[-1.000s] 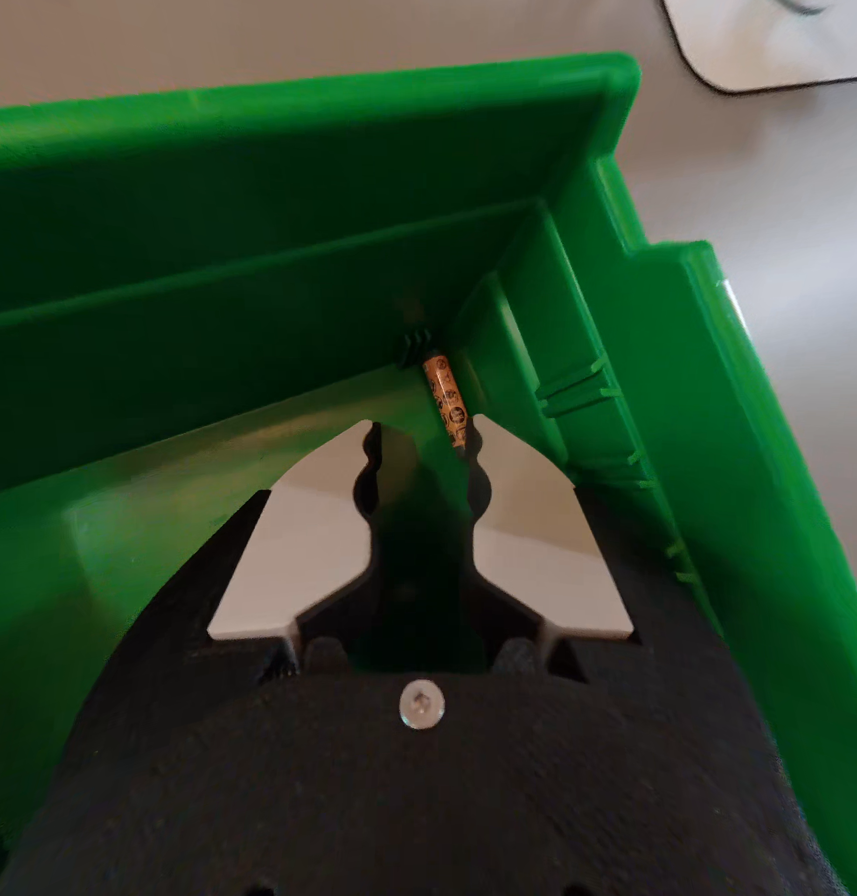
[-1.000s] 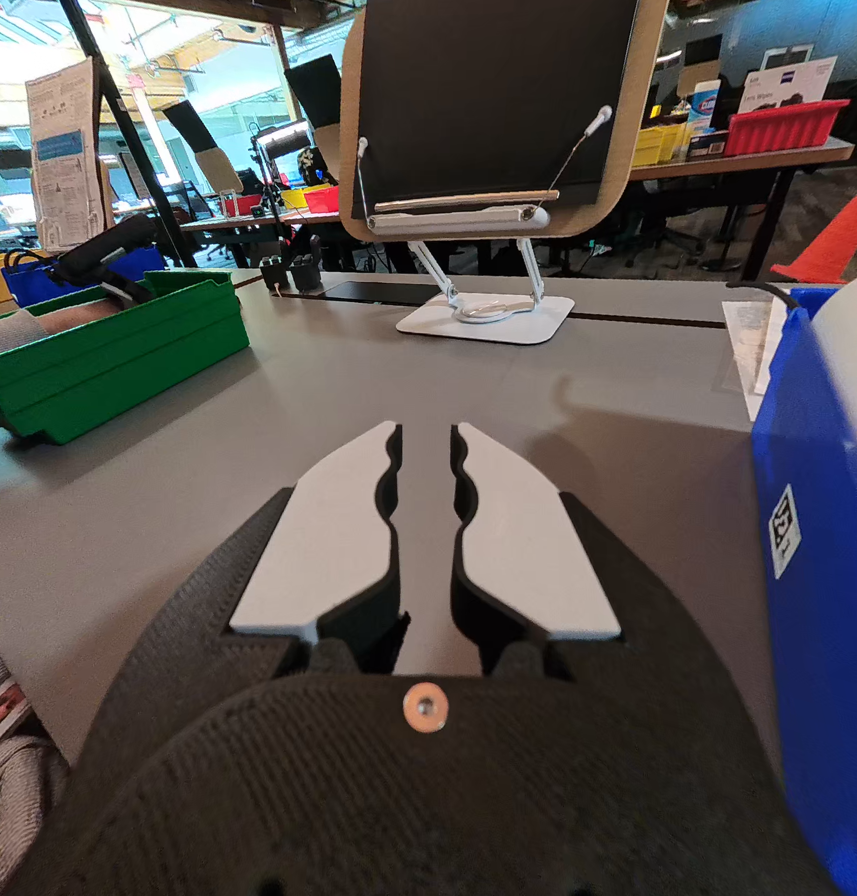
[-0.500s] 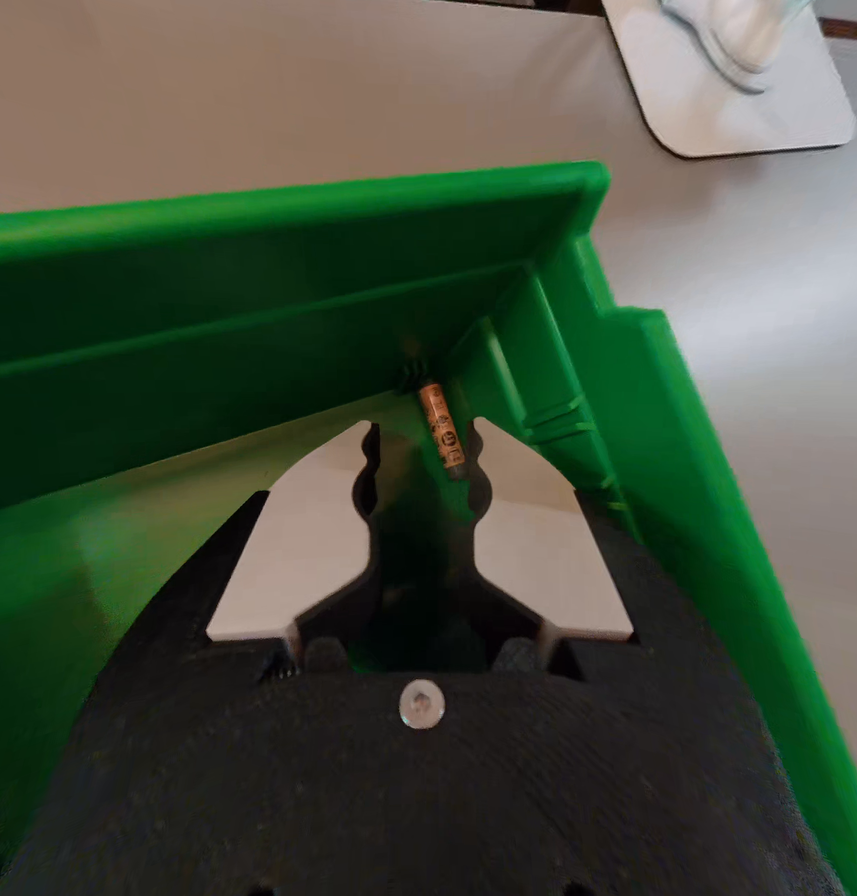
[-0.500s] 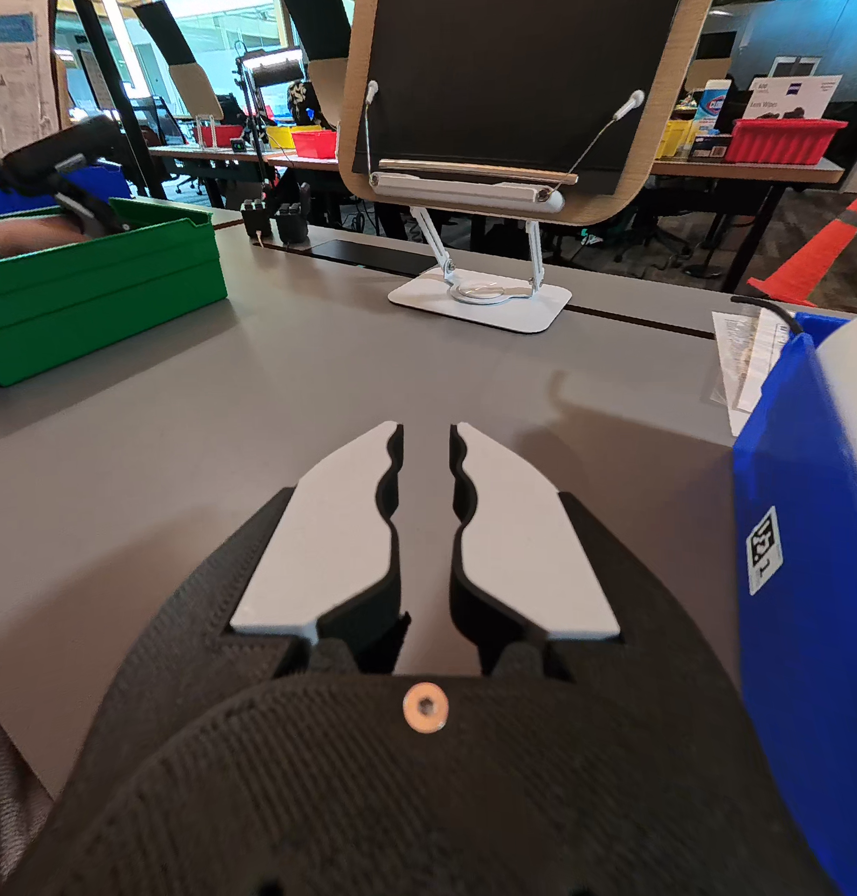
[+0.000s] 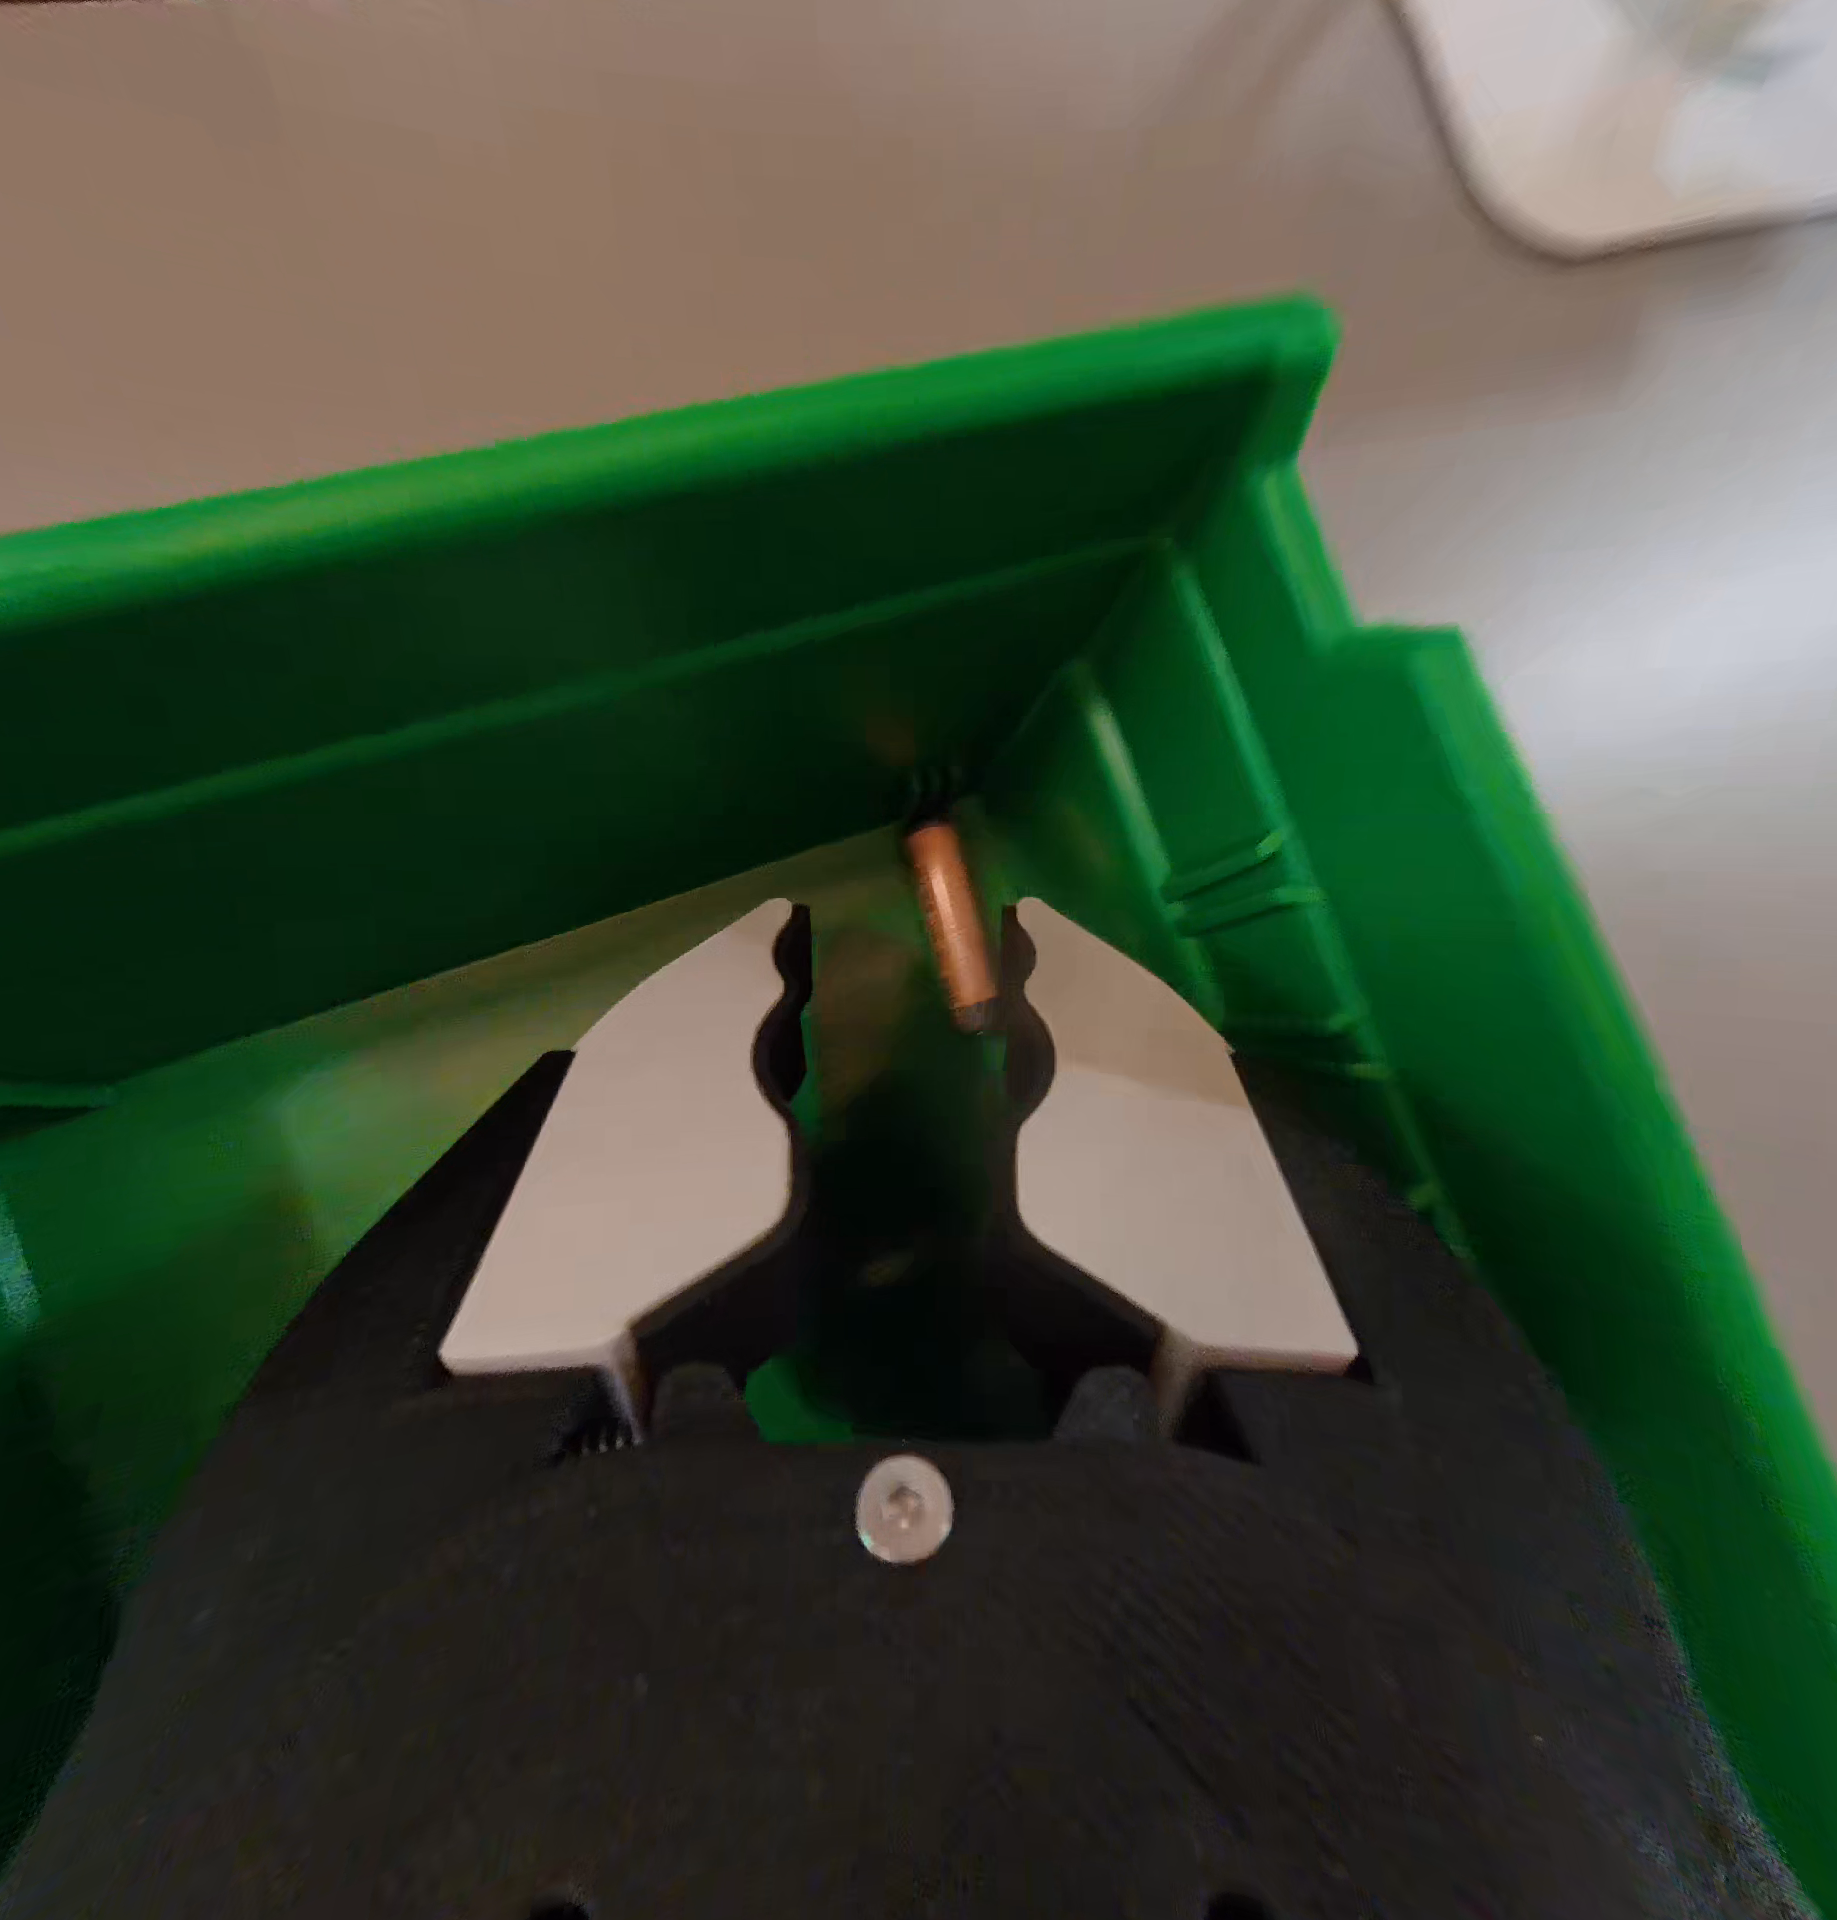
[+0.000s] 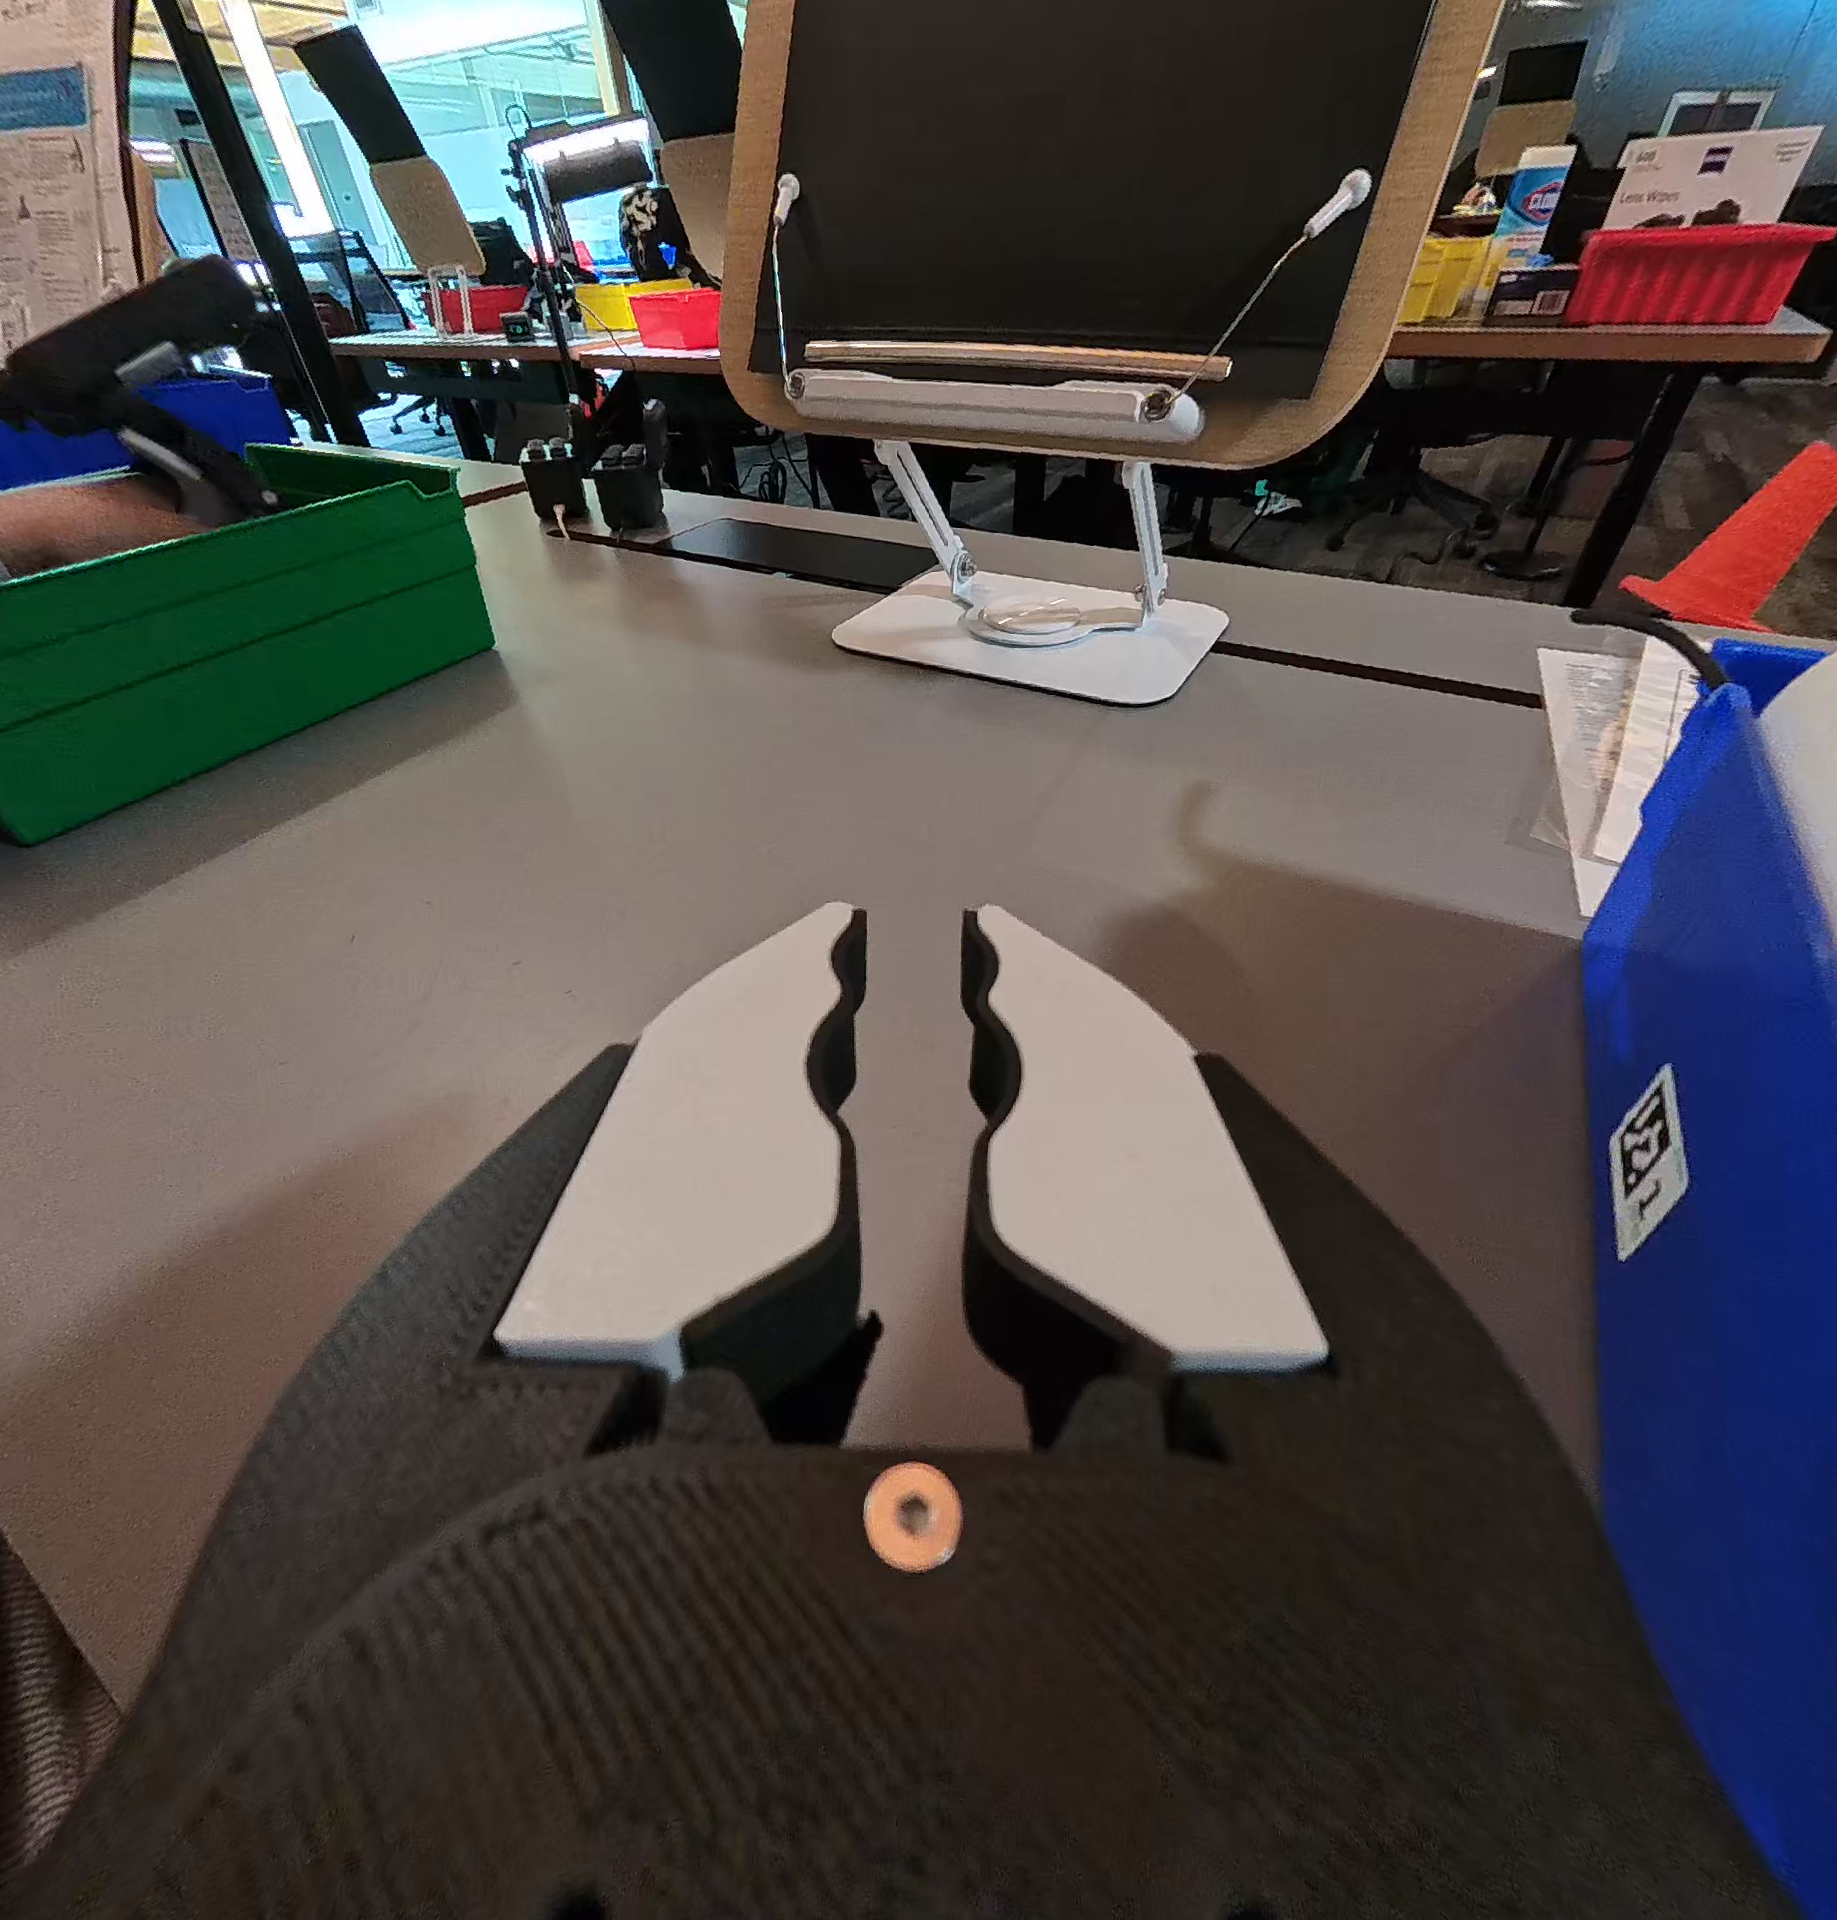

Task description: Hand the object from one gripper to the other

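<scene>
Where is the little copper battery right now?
In the left wrist view, the battery lies in the green bin's far right corner, just ahead of the open left gripper, near its right finger.

Glossy green plastic bin (image 5: 581, 582); coppery, seemingly metallic cylinder (image 5: 950, 935), blurred; matt grey tabletop (image 6: 685, 831); ribbed black gripper body (image 6: 893, 1714), lower frame.

My table (image 6: 685, 831) is grey. On it at my left sits the green bin (image 6: 218, 644), at my right the blue bin (image 6: 1745, 1039) with papers (image 6: 1610, 748) just behind it. Farther back, in the middle, stands the white stand base (image 6: 1028, 644), and two small black blocks (image 6: 592, 488) beside a dark strip.
</scene>
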The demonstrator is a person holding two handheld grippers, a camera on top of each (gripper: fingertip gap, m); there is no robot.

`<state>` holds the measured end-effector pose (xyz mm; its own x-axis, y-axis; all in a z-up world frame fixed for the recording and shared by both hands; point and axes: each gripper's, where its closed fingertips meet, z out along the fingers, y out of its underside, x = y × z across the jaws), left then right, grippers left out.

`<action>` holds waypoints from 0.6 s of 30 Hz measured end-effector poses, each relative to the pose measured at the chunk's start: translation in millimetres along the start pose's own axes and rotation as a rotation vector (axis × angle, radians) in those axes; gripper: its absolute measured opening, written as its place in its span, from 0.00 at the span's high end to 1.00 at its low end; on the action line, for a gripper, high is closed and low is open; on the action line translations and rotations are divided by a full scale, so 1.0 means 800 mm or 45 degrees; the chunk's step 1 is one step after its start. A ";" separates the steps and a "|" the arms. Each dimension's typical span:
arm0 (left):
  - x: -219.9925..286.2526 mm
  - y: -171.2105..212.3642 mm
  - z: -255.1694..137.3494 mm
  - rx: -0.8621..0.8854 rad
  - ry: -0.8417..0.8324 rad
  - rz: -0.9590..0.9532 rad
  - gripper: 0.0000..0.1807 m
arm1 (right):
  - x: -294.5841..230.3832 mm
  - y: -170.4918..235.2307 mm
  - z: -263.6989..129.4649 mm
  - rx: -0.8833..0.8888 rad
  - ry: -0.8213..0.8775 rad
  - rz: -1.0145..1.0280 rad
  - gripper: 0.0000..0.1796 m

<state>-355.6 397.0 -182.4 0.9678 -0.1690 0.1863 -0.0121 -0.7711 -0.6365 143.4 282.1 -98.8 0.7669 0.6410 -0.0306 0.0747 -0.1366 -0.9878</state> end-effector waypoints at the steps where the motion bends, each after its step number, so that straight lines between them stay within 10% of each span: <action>1: 0.006 -0.006 -0.002 0.036 0.065 -0.059 0.81 | 0.000 0.000 0.000 0.000 -0.002 0.005 0.90; 18: -0.023 0.020 -0.002 -0.110 -0.104 0.137 1.00 | -0.001 -0.003 0.001 0.007 -0.031 0.013 0.90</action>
<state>-374.3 387.0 -194.9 0.9769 -0.2059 0.0570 -0.1351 -0.8019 -0.5820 142.1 282.5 -96.7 0.7521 0.6575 -0.0447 0.0632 -0.1395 -0.9882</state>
